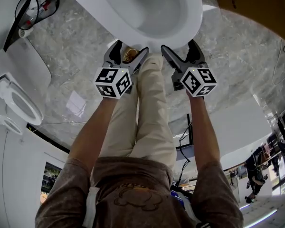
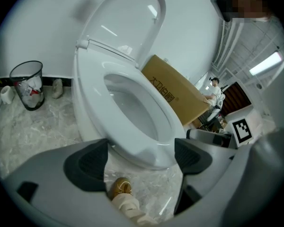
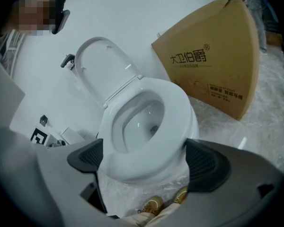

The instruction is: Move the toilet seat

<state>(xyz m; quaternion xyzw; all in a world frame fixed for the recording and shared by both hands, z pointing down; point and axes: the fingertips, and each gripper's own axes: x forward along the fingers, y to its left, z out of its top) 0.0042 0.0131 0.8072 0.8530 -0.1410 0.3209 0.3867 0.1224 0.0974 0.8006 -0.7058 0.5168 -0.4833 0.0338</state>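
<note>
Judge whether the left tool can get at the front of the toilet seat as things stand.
Probably yes: the left tool is open, pointing at the front edge of the toilet seat, with nothing in between.

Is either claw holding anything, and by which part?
Nothing held: left claw and right claw are open near the front edge of the toilet seat.

The toilet seat [image 3: 178, 111] is laid on the bowl [image 3: 141, 123], with the lid [image 3: 102, 65] stood up behind. A cardboard box [image 3: 213, 65] is placed to its right, a waste bin [image 2: 27, 85] to its left.
</note>
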